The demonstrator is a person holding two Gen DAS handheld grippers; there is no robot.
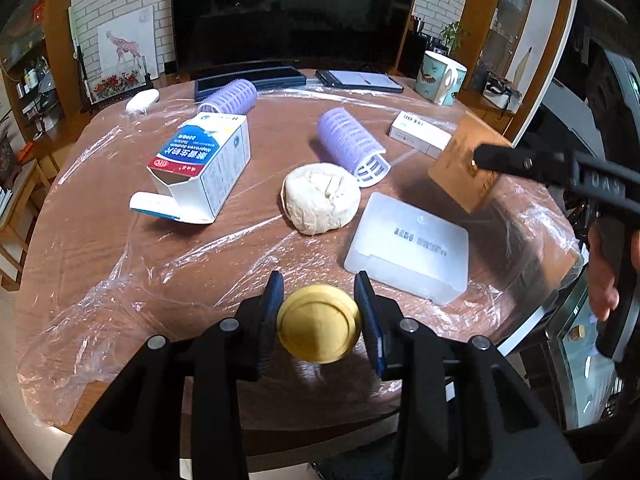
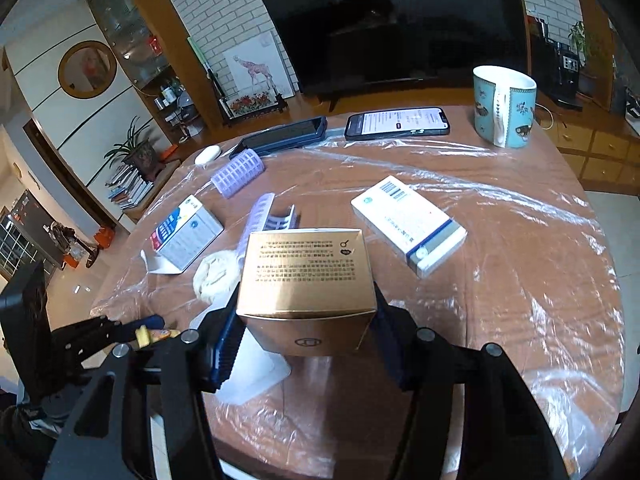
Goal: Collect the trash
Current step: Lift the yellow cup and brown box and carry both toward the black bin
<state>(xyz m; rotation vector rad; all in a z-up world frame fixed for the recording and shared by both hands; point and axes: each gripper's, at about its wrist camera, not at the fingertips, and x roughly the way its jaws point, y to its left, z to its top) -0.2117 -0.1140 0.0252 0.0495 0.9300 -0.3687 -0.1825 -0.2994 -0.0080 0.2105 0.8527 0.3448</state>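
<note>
My left gripper point(image 1: 319, 312) is shut on a round yellow lid point(image 1: 319, 322) and holds it above the near edge of the round brown table point(image 1: 200, 256). My right gripper point(image 2: 306, 332) is shut on a gold carton point(image 2: 306, 276), held above the table; the carton also shows in the left wrist view point(image 1: 464, 168). On the table lie an open blue-and-white box point(image 1: 204, 168), a crumpled white paper ball point(image 1: 321, 198), a white medicine box point(image 2: 408, 224) and a translucent plastic case point(image 1: 408, 248).
Clear plastic film point(image 1: 100, 320) covers the table. Two purple hair rollers point(image 1: 352, 144) point(image 1: 234, 96), a patterned mug point(image 2: 504, 106), two phones point(image 2: 396, 122) point(image 2: 284, 138) and a white mouse point(image 1: 143, 100) sit toward the back. A dark TV point(image 1: 288, 12) stands behind.
</note>
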